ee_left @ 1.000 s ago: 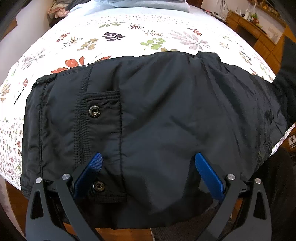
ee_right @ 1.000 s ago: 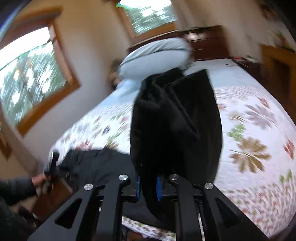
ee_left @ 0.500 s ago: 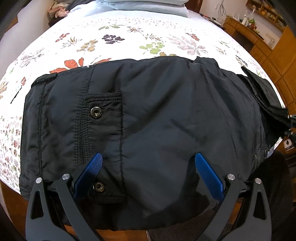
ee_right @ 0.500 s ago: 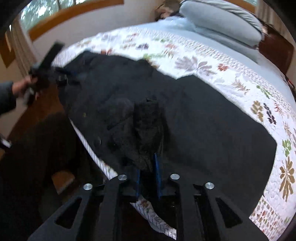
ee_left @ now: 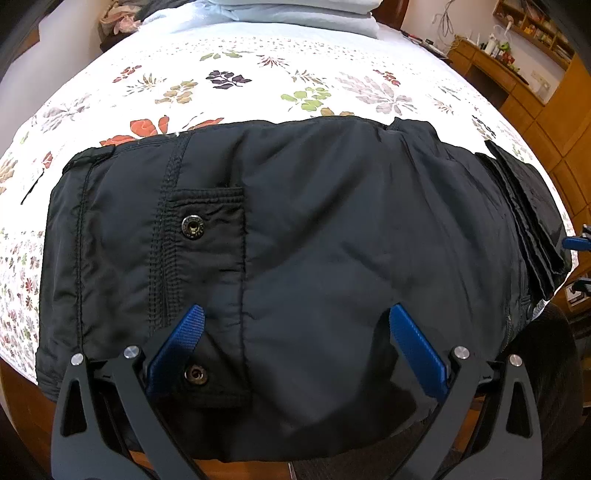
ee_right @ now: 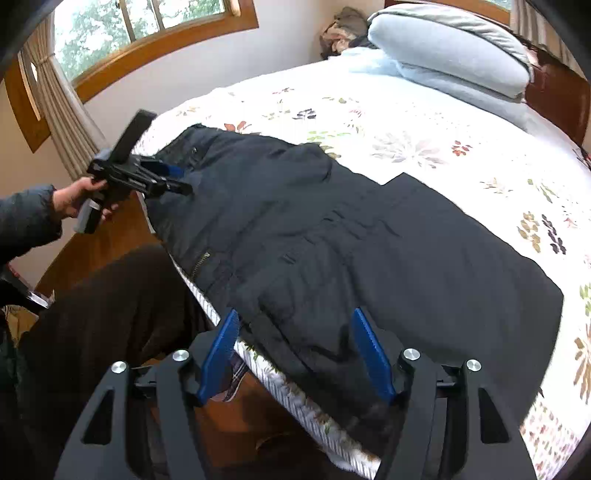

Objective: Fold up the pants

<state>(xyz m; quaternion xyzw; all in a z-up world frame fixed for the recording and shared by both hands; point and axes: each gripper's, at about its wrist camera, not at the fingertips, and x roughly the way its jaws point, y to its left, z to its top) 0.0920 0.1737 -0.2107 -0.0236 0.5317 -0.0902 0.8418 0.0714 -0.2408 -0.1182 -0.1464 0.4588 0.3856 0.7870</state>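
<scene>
Black pants (ee_left: 332, 229) lie across the near edge of the floral quilt (ee_left: 258, 81), waist and snap pocket toward my left gripper (ee_left: 295, 325). That gripper hovers open just above the waist fabric, blue pads wide apart. In the right wrist view the pants (ee_right: 369, 229) are doubled over, with the leg ends on top by the bed edge. My right gripper (ee_right: 295, 332) is opening, and the leg-end fabric lies between its pads without being pressed. The left gripper (ee_right: 179, 181) shows there too, held by a hand (ee_right: 74, 199) over the waist.
Grey-blue pillows (ee_right: 443, 55) sit at the headboard. A window (ee_right: 147, 26) and curtain are on the far wall, and wooden cabinets (ee_left: 535, 92) stand to the right. The person's dark-trousered legs (ee_right: 110, 314) stand against the wooden bed frame (ee_right: 92, 251).
The right gripper swung down from holding the pant legs aloft, laid them over the rest of the pants by the bed edge, and its jaws parted off the fabric. The left gripper stayed put.
</scene>
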